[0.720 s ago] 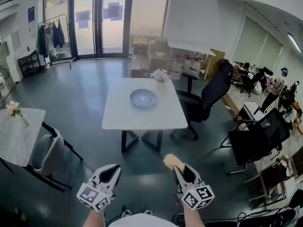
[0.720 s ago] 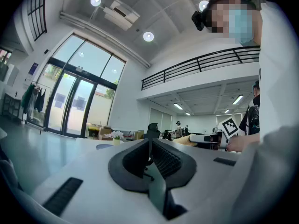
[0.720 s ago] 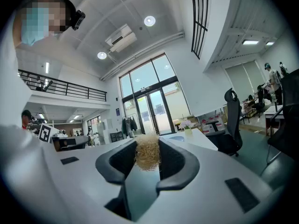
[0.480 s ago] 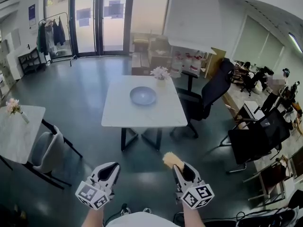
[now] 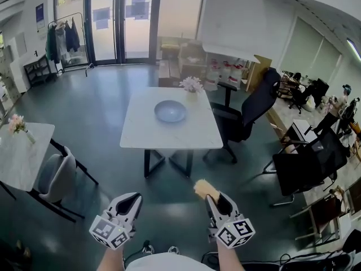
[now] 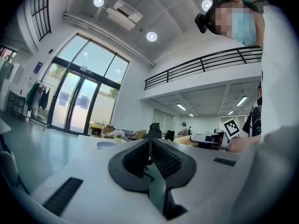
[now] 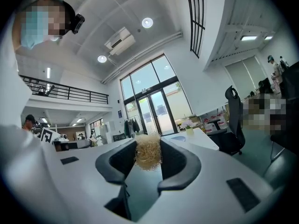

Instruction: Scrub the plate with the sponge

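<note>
A pale blue plate (image 5: 170, 111) lies on the white square table (image 5: 141, 135) some way ahead of me; it also shows small in the left gripper view as the plate (image 6: 106, 144). My right gripper (image 5: 211, 198) is shut on a straw-coloured fibrous sponge (image 5: 203, 190), which pokes out past the jaw tips; the sponge (image 7: 148, 150) fills the gap between the jaws in the right gripper view. My left gripper (image 5: 131, 203) is shut with nothing in it. Both grippers are held level, low in front of me, far short of the table.
A vase of pale flowers (image 5: 191, 86) stands at the table's far edge. A black office chair (image 5: 248, 114) sits to its right, a grey chair (image 5: 53, 179) and a second white table (image 5: 20, 162) to the left. Dark chairs (image 5: 304, 165) and desks crowd the right side.
The table and plate have shifted slightly nearer and lower in the head view. Both grippers keep their places and grips.
</note>
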The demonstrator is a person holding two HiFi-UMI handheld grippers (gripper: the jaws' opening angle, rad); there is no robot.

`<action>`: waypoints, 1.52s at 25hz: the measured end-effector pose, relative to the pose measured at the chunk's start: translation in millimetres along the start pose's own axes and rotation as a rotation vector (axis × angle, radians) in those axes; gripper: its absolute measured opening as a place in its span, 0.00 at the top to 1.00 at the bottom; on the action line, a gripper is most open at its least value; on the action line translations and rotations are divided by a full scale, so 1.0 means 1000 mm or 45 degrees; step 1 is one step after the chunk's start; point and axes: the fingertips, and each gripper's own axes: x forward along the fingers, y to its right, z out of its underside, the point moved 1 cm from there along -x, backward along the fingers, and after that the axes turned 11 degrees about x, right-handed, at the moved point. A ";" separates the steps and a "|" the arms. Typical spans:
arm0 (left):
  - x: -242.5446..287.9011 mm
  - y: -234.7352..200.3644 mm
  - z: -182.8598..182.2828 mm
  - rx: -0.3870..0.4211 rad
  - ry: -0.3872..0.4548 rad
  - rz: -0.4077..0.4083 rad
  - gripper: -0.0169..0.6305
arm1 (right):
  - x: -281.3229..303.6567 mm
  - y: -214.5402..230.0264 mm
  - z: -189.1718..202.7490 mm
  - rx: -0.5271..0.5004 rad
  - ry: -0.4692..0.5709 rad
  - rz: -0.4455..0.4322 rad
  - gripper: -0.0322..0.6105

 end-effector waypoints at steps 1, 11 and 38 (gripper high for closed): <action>0.001 0.002 0.001 -0.003 0.000 -0.004 0.91 | -0.001 0.002 0.000 0.003 0.002 -0.011 0.72; 0.006 0.031 0.016 0.007 -0.034 -0.069 0.91 | -0.010 0.029 0.004 0.025 -0.049 -0.076 0.72; 0.146 -0.145 0.039 -0.026 -0.076 0.028 0.91 | 0.191 0.062 -0.018 0.014 -0.065 -0.004 0.72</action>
